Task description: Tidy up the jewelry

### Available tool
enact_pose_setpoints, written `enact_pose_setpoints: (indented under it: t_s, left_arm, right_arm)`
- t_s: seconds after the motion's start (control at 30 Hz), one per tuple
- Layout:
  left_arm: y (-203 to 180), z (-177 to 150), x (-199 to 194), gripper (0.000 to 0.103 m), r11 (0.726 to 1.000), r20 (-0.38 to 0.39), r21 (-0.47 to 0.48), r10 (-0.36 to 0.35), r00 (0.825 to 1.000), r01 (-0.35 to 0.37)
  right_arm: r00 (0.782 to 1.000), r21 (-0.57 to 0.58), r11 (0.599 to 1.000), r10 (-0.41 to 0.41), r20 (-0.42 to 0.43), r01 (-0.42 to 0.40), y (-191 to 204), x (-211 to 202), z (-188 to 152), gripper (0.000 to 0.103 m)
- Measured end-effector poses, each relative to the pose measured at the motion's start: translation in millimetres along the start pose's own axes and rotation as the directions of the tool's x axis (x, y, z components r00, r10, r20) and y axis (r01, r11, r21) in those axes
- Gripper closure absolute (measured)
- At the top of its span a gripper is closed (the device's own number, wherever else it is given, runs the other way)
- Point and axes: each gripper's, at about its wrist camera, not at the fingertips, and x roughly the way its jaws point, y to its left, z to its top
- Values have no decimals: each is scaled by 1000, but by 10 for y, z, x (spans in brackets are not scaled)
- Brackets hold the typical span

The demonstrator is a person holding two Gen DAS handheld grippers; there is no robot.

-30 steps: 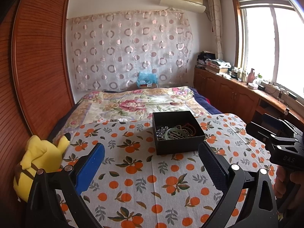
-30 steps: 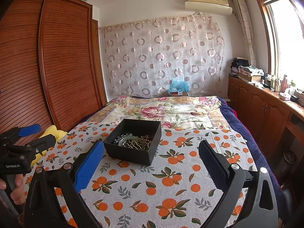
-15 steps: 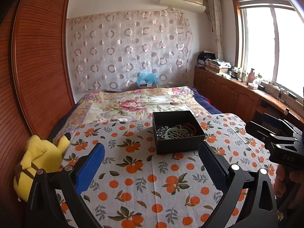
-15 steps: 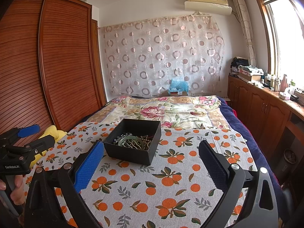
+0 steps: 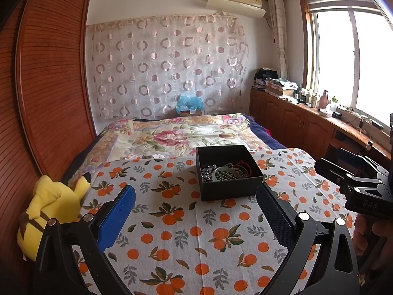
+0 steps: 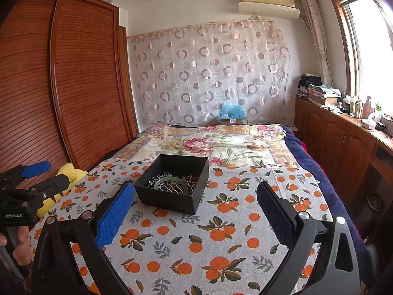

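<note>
A: How does the left tool point(image 5: 195, 212) stand?
B: Fingers spread wide, nothing between them; a hand point(image 6: 17, 245) grips its handle.
A: And the right tool point(image 6: 195, 209)?
B: Likewise spread wide and empty, level with the other, fingers of a hand point(image 5: 368, 236) around its handle.

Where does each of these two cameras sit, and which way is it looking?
Left wrist: on the left gripper, facing down the bed; its open fingers frame the black box; the right gripper shows at right.
Right wrist: on the right gripper, facing likewise; fingers open; a hand holds the left gripper.
Shared: box, orange-print cloth, curtain.
</note>
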Motion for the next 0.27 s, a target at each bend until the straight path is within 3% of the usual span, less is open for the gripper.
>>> enact_pose_setpoints:
  t_s: [0.27]
  left_arm:
    - [-11, 38, -39, 8, 1000, 1, -2, -4, 1000, 4]
  right_arm:
    - [1000, 2, 1000, 0, 1, 0, 1, -3, 0, 3]
